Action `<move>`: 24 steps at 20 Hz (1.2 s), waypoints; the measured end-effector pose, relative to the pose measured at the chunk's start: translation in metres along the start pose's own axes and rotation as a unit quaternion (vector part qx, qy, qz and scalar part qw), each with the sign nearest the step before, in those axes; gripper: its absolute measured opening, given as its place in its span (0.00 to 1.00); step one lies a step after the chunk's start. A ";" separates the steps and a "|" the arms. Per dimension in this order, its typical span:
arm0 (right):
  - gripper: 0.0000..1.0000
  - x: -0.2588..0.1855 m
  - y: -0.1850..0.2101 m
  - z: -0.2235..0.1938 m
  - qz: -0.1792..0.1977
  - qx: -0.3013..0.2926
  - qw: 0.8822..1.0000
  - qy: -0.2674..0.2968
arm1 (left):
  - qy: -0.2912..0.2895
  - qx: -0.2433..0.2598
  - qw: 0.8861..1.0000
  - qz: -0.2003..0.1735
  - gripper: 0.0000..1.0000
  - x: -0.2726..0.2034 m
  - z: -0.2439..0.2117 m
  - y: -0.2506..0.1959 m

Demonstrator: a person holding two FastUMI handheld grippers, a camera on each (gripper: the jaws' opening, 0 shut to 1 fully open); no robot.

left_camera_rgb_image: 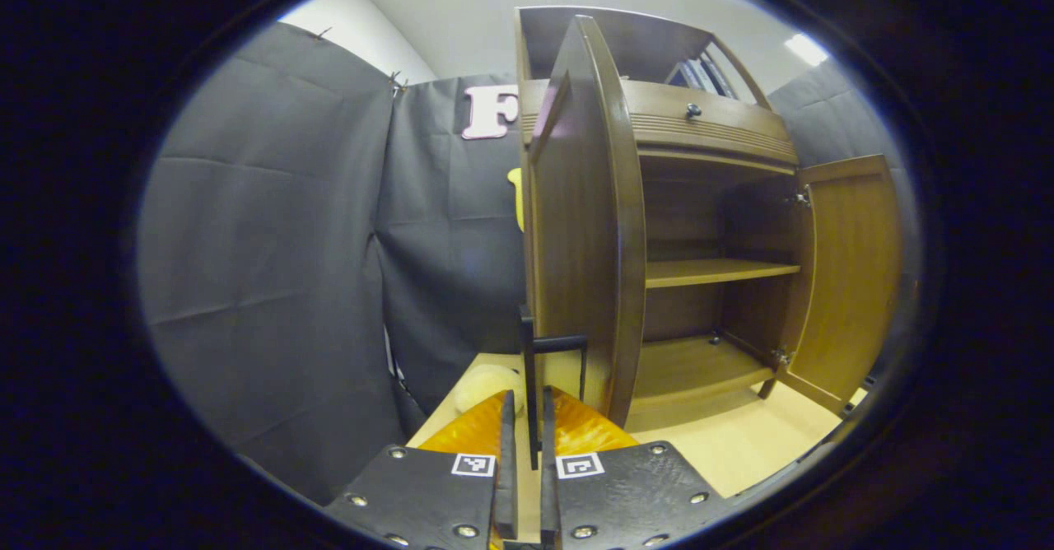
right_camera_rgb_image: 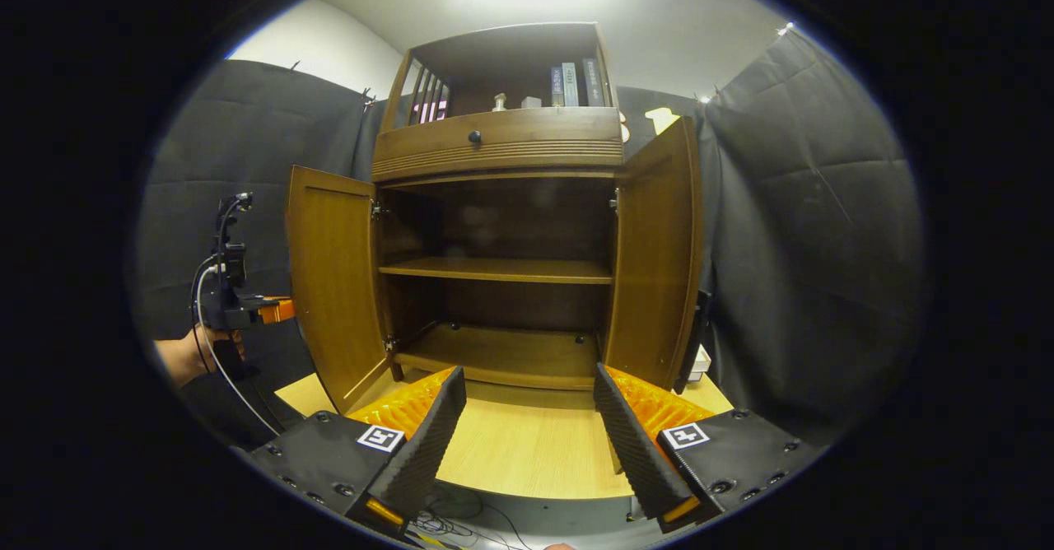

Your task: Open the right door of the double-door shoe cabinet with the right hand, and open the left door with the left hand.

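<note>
Both doors of the shoe cabinet (right_camera_rgb_image: 502, 278) look swung out already, so by my read the task is nearly done; what's left is mostly letting go cleanly.

Left door (left_camera_rgb_image: 586, 229): seen edge-on in the left gripper view, standing well out from the cabinet front. Its handle (left_camera_rgb_image: 560, 342), a thin dark bar low on the door's outer face, has a vertical part that sits right between the fingers of the left gripper (left_camera_rgb_image: 524, 451). Fingers are drawn nearly together, thin gap only, w/ the bar in it. Can't tell if both actually press on the bar, so whether it's a firm pinch is unclear.

Right door (right_camera_rgb_image: 659, 262): open at the cabinet's right side, in the right gripper view. Right gripper (right_camera_rgb_image: 527, 435) is spread wide, holding nothing, hovering in front of the cabinet above the desk (right_camera_rgb_image: 527, 443), apart from both doors. Same view shows the left gripper off beyond the left door, w/ a hand (right_camera_rgb_image: 185, 356) on it.

Risks, as I judge them:
- Pulling the left gripper away w/o spreading the fingers first → bar snags, door gets yanked or swings back toward shut.
- Pushing the left door further → hinge overtravel, or the cabinet shifts on the desk since it's near the front edge.
- If the grip is loose, the bar may slip out and the door could drift.
- Right gripper is in front of the cabinet's bottom shelf (right_camera_rgb_image: 502, 352); a careless move fwd could bump the shelf edge or the right door's inner face.
</note>
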State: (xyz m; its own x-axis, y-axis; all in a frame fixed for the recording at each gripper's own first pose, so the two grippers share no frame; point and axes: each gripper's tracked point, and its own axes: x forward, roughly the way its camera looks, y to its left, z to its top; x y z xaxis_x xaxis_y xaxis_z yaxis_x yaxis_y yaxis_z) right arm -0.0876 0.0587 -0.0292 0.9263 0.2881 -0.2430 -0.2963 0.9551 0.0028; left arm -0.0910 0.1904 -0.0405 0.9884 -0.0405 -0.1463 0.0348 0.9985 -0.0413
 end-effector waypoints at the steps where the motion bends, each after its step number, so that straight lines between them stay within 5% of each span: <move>1: 0.98 0.001 0.004 0.000 0.002 -0.002 1.000 0.000 | 0.000 -0.002 1.000 0.004 0.11 0.001 0.000 0.007; 13: 0.98 -0.001 0.042 0.002 0.002 0.010 1.000 -0.007 | -0.008 -0.009 1.000 0.028 0.11 -0.013 -0.002 0.068; 18: 0.92 0.001 0.045 0.005 0.011 0.009 1.000 -0.014 | -0.009 -0.018 0.999 0.032 0.11 -0.030 -0.003 0.075; 24: 0.98 -0.001 0.016 0.017 0.005 0.010 1.000 -0.027 | -0.034 0.006 0.999 0.039 0.11 -0.064 0.027 0.049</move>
State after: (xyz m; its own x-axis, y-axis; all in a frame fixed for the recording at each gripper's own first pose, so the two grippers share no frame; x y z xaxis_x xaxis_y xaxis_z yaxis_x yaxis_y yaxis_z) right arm -0.0893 0.0748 -0.0122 0.9346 0.3004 -0.1904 -0.3014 0.9532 0.0241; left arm -0.1490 0.2431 -0.0069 0.9960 0.0396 -0.0807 -0.0414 0.9989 -0.0211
